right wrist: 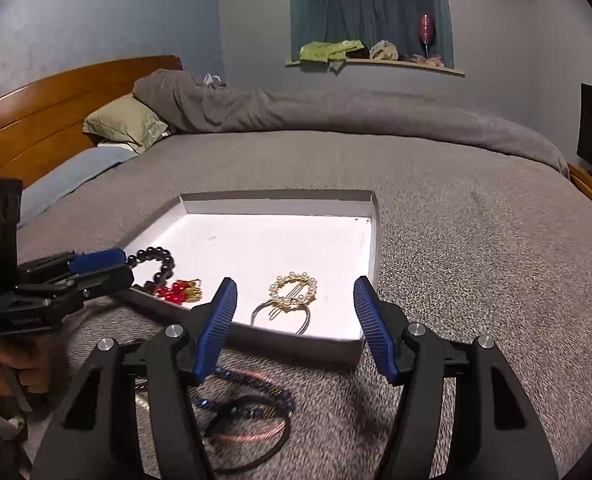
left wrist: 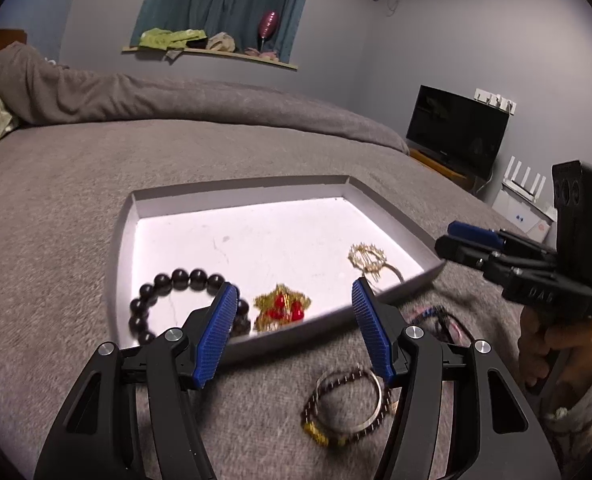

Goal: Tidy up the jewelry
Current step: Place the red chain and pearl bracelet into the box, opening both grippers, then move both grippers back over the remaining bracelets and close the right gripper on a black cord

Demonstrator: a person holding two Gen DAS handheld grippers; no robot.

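Note:
A shallow white tray lies on the grey bed. In it are a dark bead bracelet, a red and gold ornament and a gold pearl hair clip. On the blanket near the tray's front edge lie a dark beaded bracelet with a silver ring and a tangle of blue beads and cord. My left gripper is open and empty above the tray's front edge. My right gripper is open and empty over the tray's front edge.
A rumpled grey duvet and pillows lie at the bed's far side by a wooden headboard. A dark TV stands on a stand to the right. A window shelf holds clothes.

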